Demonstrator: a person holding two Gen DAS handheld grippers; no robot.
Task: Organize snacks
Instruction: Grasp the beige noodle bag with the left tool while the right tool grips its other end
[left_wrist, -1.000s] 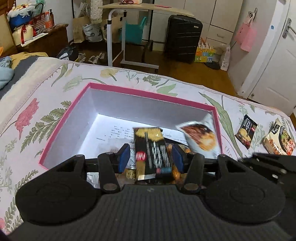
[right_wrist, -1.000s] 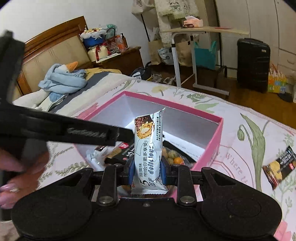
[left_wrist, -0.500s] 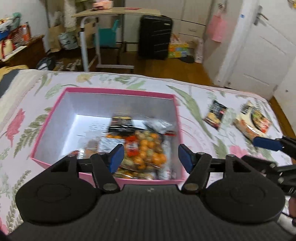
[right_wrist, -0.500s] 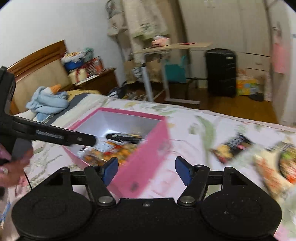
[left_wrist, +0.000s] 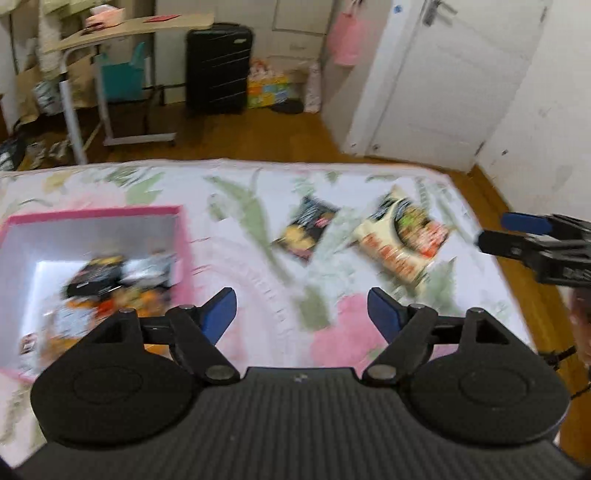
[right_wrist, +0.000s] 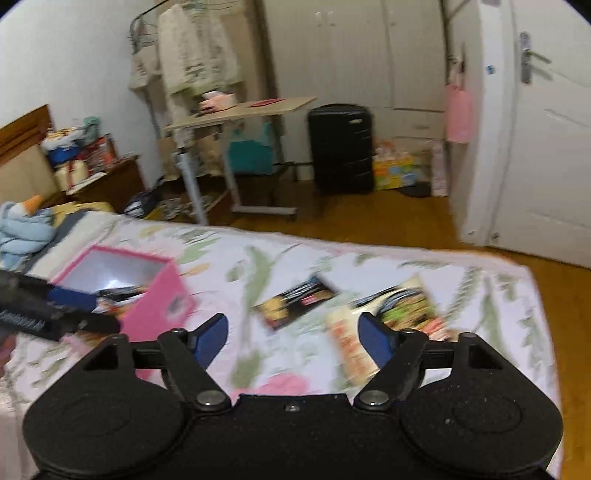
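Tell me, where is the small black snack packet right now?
The small black snack packet lies flat on the flowered bedspread, between the pink box on its left and the larger cream packet on its right.

Dim room, soft light, lots of blur.
Both pics smeared: the snack packs (left_wrist: 400, 240) & flowery bed cover (left_wrist: 258, 236) look streaky, esp. in the left wrist view. The pink box (right_wrist: 159, 299) glows white inside. Black corners & bent walls at the edges of the right wrist view. No hard shadows.

Open bedspread (left_wrist: 258, 266) btwn pink box (left_wrist: 184, 258) & two snack packs (left_wrist: 306, 232).
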